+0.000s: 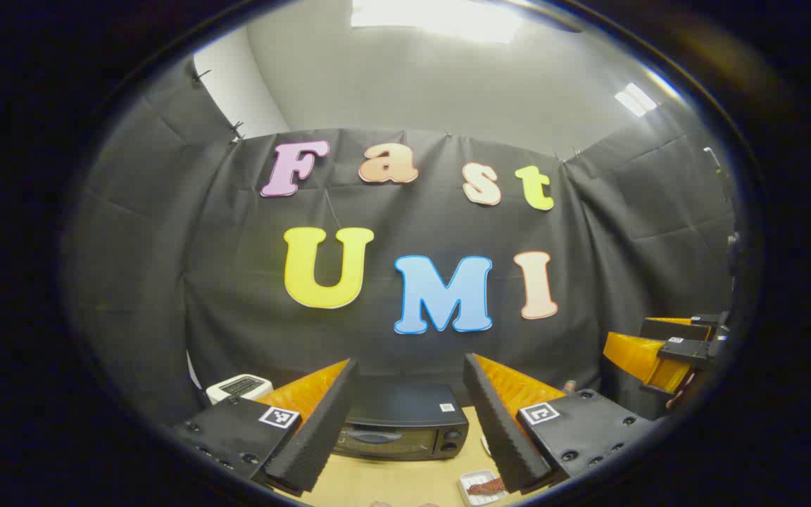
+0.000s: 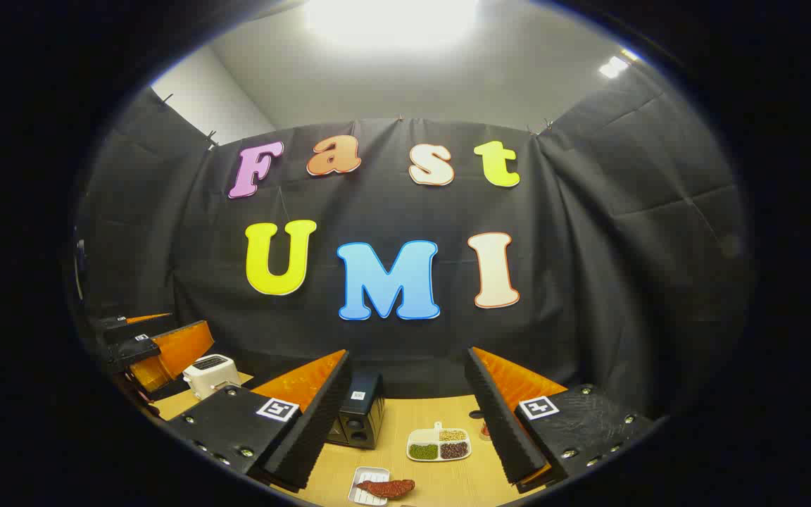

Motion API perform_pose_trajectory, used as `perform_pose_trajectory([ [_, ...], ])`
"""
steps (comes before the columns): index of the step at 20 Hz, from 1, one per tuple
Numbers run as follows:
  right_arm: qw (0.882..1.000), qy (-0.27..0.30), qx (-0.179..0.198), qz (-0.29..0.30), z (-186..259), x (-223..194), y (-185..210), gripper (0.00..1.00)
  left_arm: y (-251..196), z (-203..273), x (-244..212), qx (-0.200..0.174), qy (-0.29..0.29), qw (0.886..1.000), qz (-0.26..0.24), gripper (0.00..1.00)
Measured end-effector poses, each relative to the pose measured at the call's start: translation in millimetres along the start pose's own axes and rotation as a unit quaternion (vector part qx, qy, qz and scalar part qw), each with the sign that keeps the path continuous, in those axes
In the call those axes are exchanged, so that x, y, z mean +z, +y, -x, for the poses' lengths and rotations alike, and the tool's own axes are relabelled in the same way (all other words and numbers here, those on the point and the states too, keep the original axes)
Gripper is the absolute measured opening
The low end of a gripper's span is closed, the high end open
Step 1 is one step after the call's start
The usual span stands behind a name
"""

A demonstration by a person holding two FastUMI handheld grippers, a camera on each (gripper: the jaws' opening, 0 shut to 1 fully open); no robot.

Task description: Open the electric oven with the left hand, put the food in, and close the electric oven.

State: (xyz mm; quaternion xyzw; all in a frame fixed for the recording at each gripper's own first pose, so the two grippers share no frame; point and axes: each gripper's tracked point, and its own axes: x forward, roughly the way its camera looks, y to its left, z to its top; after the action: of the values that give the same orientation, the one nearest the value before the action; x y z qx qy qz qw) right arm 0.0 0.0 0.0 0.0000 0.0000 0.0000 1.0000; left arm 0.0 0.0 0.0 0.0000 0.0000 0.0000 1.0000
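A black electric oven point(image 1: 402, 426) stands on the wooden table with its door closed, seen straight ahead between the open fingers of my left gripper point(image 1: 412, 422), which is held above and short of it. The oven point(image 2: 357, 419) also appears in the right gripper view, left of centre. My right gripper point(image 2: 409, 422) is open and empty, high over the table. A reddish-brown piece of food point(image 2: 386, 487) lies on a small white tray point(image 2: 367, 486) near the front; the food point(image 1: 484, 486) lies beside my left gripper's right finger. The right gripper point(image 1: 666, 355) shows at the far right of the left gripper view.
A white toaster point(image 2: 210, 373) sits at the table's left; the toaster point(image 1: 239, 386) stands left of the oven. A white divided dish point(image 2: 438, 443) of green, brown and pale grains lies right of the oven. The left gripper point(image 2: 152, 348) hangs at the left edge.
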Motion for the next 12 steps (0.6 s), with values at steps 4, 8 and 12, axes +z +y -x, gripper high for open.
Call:
perform_pose_trajectory([
  [4, 1.0, 0.0, -0.005, 0.002, -2.8, -2.0, -1.3, 0.98, -1.2, 0.3, -4.0, -0.006, 0.004, 1.0, 0.0, 1.0],
  [8, 1.0, 0.0, -0.011, 0.001, -4.7, -2.8, -3.6, 0.98, -0.2, -2.2, -4.5, -0.011, 0.001, 1.0, -0.004, 1.0],
  [12, 1.0, 0.001, -0.016, 0.001, -5.1, -5.1, -3.9, 0.98, 1.5, -8.9, -10.6, -0.013, 0.006, 1.0, -0.001, 1.0],
])
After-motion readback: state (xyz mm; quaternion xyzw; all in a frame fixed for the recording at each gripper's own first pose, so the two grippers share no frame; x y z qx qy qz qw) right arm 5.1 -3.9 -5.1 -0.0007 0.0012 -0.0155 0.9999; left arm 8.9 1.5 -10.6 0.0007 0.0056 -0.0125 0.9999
